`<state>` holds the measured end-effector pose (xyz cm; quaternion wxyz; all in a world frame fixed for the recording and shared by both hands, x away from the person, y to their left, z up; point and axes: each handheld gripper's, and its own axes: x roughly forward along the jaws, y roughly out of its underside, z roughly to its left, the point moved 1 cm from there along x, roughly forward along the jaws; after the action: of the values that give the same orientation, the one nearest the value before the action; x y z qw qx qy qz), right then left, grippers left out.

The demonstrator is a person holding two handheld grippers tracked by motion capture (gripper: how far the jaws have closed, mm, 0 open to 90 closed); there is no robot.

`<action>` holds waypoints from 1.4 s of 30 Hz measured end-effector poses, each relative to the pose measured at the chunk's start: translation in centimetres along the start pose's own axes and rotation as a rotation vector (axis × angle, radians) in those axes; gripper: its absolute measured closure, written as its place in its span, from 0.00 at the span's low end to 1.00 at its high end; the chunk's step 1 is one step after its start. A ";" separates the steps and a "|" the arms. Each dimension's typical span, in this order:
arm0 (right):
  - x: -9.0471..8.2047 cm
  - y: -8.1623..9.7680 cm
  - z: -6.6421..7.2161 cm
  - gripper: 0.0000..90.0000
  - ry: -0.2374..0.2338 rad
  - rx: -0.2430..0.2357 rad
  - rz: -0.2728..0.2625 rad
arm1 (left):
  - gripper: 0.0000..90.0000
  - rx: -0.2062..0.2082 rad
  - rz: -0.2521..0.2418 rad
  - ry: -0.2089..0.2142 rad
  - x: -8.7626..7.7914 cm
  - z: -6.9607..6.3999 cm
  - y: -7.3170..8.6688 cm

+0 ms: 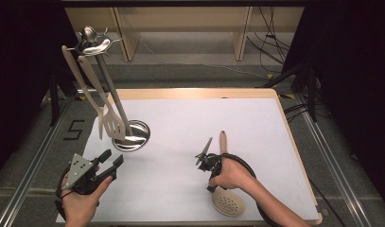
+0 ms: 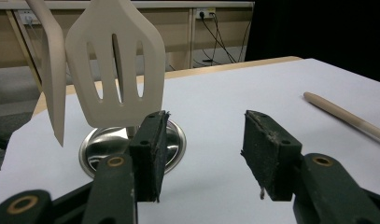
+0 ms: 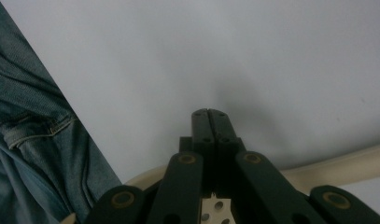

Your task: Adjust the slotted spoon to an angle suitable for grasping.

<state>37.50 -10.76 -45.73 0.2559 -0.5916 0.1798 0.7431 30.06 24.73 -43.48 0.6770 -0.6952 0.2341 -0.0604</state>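
The skimmer [image 1: 226, 191] lies flat on the table [image 1: 190, 118], well right of the utensil stand [image 1: 128, 135]. The right gripper [image 1: 204, 151] hovers over its handle, jaws pressed together on nothing — part them, straddle the handle squarely. The left gripper [image 1: 113, 160] waits agape beside the stand.

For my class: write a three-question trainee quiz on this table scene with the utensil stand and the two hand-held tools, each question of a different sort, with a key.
1. True or false: the slotted turner lies flat on the white table sheet.
2. Multiple choice: the left tool has its jaws A) open with nothing between them, B) closed on the turner, C) closed on the stand.
3. Fill in: the perforated skimmer lies on the sheet beneath the ____ hand.

Key
1. False: it hangs from the steel stand.
2. A.
3. Right; the right tool is shut and empty.
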 end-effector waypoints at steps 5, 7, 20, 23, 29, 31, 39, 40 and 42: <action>-0.1 1.5 -0.6 1.00 0.038 0.012 0.021 | 0.55 -0.003 -0.003 0.002 0.1 -0.1 0.1; -0.2 2.2 -0.8 1.00 0.041 0.033 0.030 | 0.55 -0.003 -0.007 0.009 0.2 -0.1 0.1; -0.6 4.0 -1.9 1.00 0.106 0.019 -0.001 | 0.55 -0.001 0.001 0.003 0.0 -0.2 0.1; -1.9 4.0 -2.2 0.92 0.065 0.081 -0.138 | 0.55 0.000 0.001 0.004 0.0 -0.2 0.1; -4.4 3.3 -5.0 0.78 0.149 0.256 -0.357 | 0.54 0.005 0.003 0.005 0.0 -0.3 0.0; -4.3 2.8 -6.0 0.76 0.149 0.377 -0.329 | 0.54 0.002 0.003 0.005 0.1 -0.2 0.0; -2.3 1.9 -8.1 0.74 0.162 0.502 -0.272 | 0.54 -0.008 -0.007 0.015 0.2 -0.1 0.2; -2.3 1.8 -8.0 0.74 0.149 0.508 -0.263 | 0.54 -0.004 0.006 0.008 0.1 -0.1 0.2; -2.1 1.7 -8.1 0.74 0.170 0.470 -0.267 | 0.54 -0.001 0.004 0.013 0.2 -0.2 0.1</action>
<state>43.19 -17.09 -45.69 0.4656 -0.5946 0.2882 0.5886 30.09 24.51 -43.64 0.6753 -0.6945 0.2399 -0.0635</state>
